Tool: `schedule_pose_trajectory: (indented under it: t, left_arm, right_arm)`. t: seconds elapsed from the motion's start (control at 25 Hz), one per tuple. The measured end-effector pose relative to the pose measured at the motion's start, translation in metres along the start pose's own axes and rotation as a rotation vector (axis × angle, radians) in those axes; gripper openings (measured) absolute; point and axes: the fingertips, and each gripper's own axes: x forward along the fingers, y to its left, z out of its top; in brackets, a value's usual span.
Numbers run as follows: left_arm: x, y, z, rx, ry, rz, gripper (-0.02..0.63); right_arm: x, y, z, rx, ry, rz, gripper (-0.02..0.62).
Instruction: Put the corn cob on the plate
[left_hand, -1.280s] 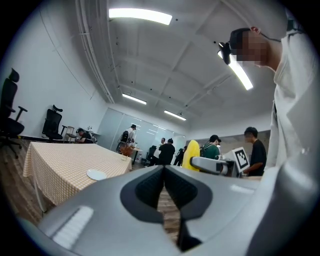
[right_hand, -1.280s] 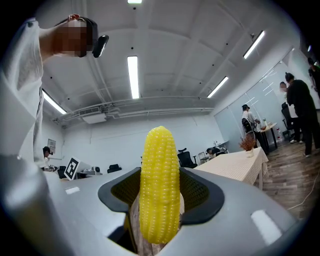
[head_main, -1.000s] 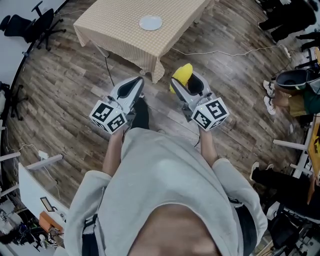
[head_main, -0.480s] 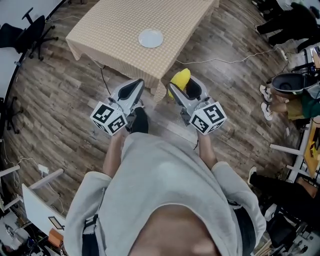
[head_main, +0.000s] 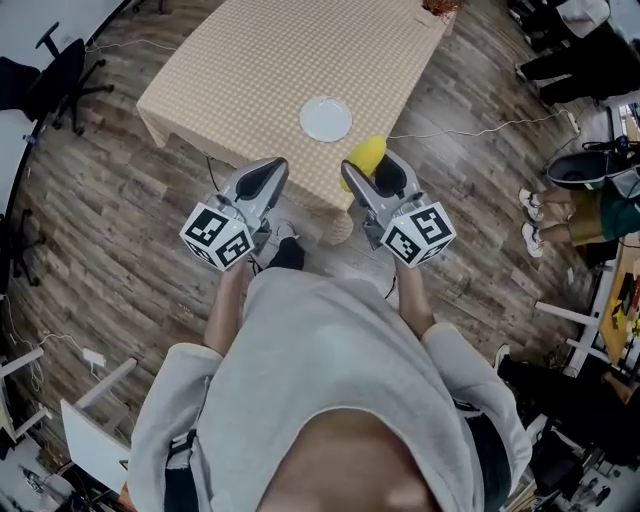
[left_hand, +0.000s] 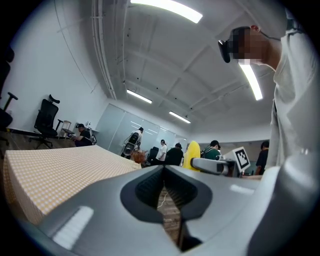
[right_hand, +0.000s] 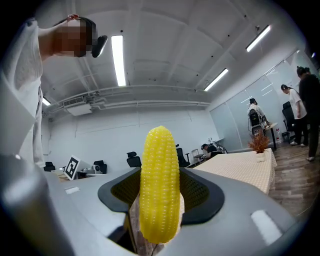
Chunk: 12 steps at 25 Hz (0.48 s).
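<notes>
Yellow corn cob (right_hand: 160, 185) stands upright, clamped between the jaws of the right gripper (head_main: 372, 178), over the near edge of the table (head_main: 230, 70). The white plate (head_main: 326, 119) lies just beyond it on the checked cloth, holding nothing. The left gripper (head_main: 265, 178) is alongside, jaws together, empty. Wood floor (head_main: 120, 250) surrounds the table's corner.

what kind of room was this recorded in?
Probably an open office or lab: office chairs, ceiling strip lights, glass partitions, and people at desks in the background.
</notes>
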Motion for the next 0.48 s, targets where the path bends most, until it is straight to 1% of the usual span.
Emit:
schedule_pose_trajectory:
  t: [0.2, 0.48]
  left_arm:
    - [0.005, 0.053, 0.020, -0.001, -0.006, -0.017, 0.009]
    - [0.021, 0.092, 0.030, -0.015, 0.004, -0.046, 0.009]
  right_arm:
    - [0.057, -0.005, 0.014, -0.033, -0.001, -0.014, 0.241]
    - [0.097, -0.020, 0.015, -0.018, 0.016, -0.046, 0.241]
